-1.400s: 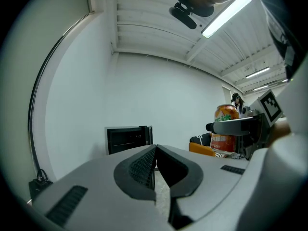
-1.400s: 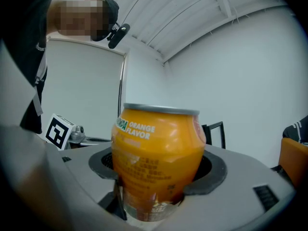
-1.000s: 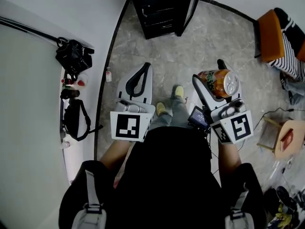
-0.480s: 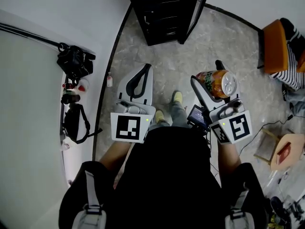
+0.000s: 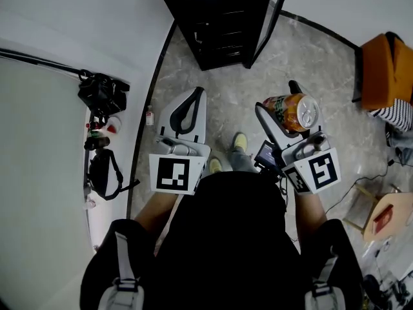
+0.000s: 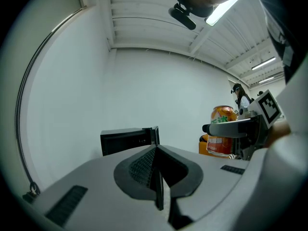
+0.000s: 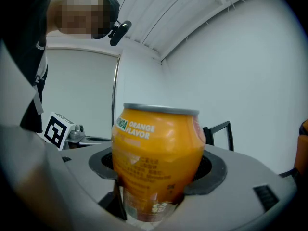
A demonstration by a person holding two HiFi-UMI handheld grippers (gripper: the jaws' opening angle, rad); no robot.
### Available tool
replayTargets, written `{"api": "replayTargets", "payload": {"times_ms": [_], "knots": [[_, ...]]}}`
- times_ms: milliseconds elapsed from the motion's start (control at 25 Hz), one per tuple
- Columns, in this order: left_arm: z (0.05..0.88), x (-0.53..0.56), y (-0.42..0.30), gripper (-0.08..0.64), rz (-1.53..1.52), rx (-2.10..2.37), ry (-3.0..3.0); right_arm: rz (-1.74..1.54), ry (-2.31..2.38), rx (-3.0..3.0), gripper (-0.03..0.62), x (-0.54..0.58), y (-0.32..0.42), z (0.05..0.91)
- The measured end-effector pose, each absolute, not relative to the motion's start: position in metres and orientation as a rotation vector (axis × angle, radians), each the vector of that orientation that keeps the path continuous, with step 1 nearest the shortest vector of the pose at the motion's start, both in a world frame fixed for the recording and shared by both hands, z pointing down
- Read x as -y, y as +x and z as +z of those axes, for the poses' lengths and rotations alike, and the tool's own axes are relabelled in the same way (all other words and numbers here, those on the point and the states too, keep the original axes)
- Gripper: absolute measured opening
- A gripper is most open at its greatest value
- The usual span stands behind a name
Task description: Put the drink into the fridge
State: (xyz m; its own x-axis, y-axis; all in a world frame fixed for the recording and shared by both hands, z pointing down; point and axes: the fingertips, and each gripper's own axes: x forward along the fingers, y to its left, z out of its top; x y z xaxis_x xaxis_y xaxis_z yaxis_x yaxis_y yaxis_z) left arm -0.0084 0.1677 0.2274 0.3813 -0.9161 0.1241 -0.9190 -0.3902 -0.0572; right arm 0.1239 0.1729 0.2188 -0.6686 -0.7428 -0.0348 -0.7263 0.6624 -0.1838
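two tongs are held out side by side over a grey marbled floor [image 5: 322, 57], each with a marker cube at its near end. the left tongs [image 5: 197, 93] are fully closed: in the left gripper view [image 6: 156, 174] the two ribbed pads meet along one line, with nothing between them. the right tongs [image 5: 278, 96] are clamped on an orange drink can [image 5: 292, 112], which lies tilted in the head view with its silver top turned to the right. in the right gripper view [image 7: 156, 182] the can [image 7: 156, 153] stands upright between the jaws, squeezed at its lower half, and the words "orange flavor" show near its upper rim. the left gripper view also catches the can [image 6: 222, 129], off to the right in the grip of the other tongs.

the can is well apart from the black fridge [image 5: 222, 18], which stands on the floor at the far side, against the white wall. the fridge door is swung open on its right side, and shelves show dimly inside. the fridge shows as a dark box [image 6: 127, 141] beyond the closed left tongs.

the person's pale yellow shoe [image 5: 240, 141] shows on the floor between the two tongs. a small dark screen [image 5: 266, 155] sits just left of the right tongs' body. to the left, along the wall, a black camera [image 5: 102, 92] sits on a stand, with a black bag [image 5: 100, 170] nearer than it. a little bottle [image 5: 150, 116] stands at the foot of the wall. an orange seat [image 5: 381, 70] sits at the far right.
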Motion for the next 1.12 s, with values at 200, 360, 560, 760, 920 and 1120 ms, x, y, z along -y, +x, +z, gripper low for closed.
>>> {"api": "replayTargets", "payload": {"times_ms": [200, 360, 560, 760, 920, 1120], "knots": [[0.227, -0.143, 0.004, 0.011, 0.220, 1.735, 2.590, -0.240, -1.223, -2.771, 0.356, -0.148, 0.135, 0.221], [0.227, -0.129, 0.011, 0.011, 0.226, 1.752, 2.585, -0.261, -1.200, -2.758, 0.356, -0.134, 0.142, 0.221], [0.233, -0.118, 0.013, 0.011, 0.236, 1.784, 2.561, -0.263, -1.216, -2.803, 0.356, -0.120, 0.153, 0.236], [0.230, -0.115, 0.018, 0.011, 0.225, 1.805, 2.557, -0.265, -1.196, -2.796, 0.356, -0.113, 0.156, 0.234], [0.226, -0.112, 0.016, 0.011, 0.213, 1.824, 2.553, -0.251, -1.174, -2.808, 0.356, -0.108, 0.154, 0.233], [0.224, -0.105, 0.010, 0.011, 0.203, 1.851, 2.549, -0.235, -1.155, -2.815, 0.356, -0.098, 0.149, 0.233]]}}
